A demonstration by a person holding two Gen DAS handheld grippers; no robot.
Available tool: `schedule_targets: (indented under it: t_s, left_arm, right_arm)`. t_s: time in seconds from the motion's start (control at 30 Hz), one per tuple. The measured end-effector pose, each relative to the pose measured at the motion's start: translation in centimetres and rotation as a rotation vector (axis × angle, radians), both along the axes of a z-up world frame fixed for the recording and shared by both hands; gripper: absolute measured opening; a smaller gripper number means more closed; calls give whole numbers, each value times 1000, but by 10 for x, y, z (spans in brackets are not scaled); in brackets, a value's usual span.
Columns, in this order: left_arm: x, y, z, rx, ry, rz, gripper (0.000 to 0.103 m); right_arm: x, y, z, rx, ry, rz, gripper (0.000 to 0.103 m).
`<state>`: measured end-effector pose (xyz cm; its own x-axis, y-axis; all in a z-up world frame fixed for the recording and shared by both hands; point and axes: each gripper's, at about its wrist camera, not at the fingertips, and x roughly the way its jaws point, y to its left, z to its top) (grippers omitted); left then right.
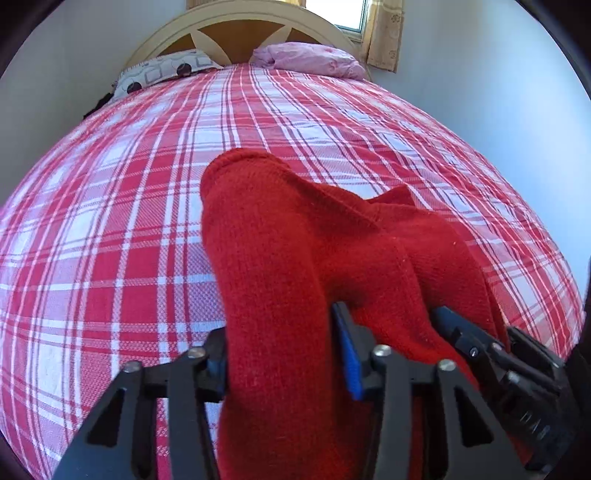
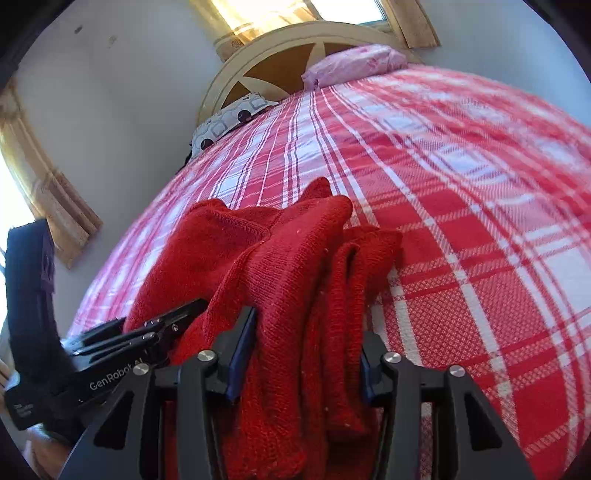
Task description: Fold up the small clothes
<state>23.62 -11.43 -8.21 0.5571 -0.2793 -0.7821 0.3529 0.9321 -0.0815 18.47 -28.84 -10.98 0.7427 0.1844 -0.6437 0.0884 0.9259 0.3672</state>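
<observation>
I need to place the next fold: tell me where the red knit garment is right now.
The red knit garment is bunched between both hand-held grippers, left hand-held gripper and right hand-held gripper, draped over the near end of the red plaid bedspread.

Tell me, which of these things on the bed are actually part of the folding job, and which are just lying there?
Part of the job:
red knitted garment
left gripper, closed on it
right gripper, closed on it

Just lying about:
pink pillow
patterned pillow
plaid bedspread, the work surface
headboard
</observation>
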Motion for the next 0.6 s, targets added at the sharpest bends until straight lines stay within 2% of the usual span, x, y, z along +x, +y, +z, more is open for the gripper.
schedule_targets:
  t_s: [0.1,0.17,0.37,0.6]
  left_arm:
    - [-6,-1,7,18,-17,7,34]
    - [-11,0,12,29,-36,12,33]
    - [-34,10,24,63,-80,35,33]
    - [-53,29,32,71,-93,52,33]
  right_arm:
    - [-6,22,13,-159,-27,-6,37]
    - [-13,33,21,-218,-55,-10,35]
    - [-32,41,33,-190,-92,-9,31]
    - [-58,59,40,-144,-118,-8,31]
